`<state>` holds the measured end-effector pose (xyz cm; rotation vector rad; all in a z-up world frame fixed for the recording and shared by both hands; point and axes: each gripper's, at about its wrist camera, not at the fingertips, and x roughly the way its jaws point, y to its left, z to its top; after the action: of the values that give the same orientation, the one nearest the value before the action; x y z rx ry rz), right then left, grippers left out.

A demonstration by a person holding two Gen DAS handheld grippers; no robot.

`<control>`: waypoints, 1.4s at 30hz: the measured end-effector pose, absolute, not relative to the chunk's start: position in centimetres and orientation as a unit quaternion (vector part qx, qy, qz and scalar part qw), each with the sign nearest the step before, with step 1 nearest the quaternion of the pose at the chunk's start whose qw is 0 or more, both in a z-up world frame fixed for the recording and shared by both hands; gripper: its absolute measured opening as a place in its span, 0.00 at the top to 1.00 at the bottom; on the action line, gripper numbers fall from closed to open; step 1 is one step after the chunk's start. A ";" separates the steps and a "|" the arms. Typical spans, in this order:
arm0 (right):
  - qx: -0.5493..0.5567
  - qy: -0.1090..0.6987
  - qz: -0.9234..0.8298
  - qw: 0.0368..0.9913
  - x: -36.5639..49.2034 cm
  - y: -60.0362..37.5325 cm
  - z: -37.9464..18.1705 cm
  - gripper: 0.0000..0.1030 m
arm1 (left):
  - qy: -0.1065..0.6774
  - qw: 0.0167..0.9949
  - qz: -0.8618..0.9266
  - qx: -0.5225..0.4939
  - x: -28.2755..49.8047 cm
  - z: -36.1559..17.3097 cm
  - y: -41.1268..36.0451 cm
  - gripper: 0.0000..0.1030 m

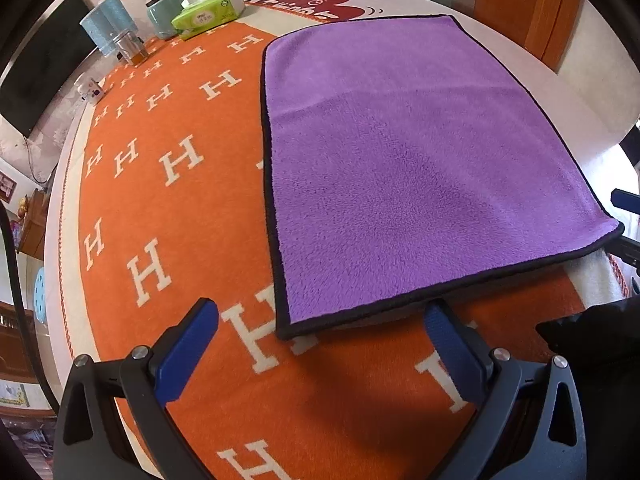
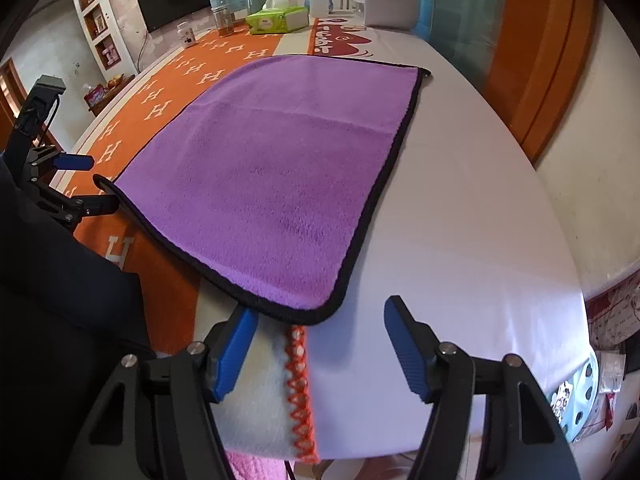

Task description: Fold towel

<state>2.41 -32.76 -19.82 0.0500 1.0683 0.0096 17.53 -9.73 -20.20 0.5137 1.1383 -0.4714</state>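
White capital "H" letters repeat in rows all over the orange blanket [image 1: 168, 184], running from right under the left gripper's fingers [image 1: 188, 344] out to the far end of the table. Far ahead of the fingers, the green tissue pack [image 1: 210, 16] carries a small label too blurred to read. Beyond it, the red graphic [image 1: 320, 6] shows white lettering, upside down and illegible.

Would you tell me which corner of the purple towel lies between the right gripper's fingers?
The near right corner of the purple towel; it sits just ahead of the open right gripper, over the white tablecloth. The other near corner lies by the left gripper.
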 end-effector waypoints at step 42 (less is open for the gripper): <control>0.014 0.501 0.024 0.865 3.8 -31.6 -18.3 0.96 | 0.559 0.786 -0.217 0.150 19.5 -18.7 -7.8 0.94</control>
<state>3.77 -31.63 -18.35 0.0298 1.0501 0.0510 19.54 -7.77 -18.73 0.3239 1.2044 -0.4681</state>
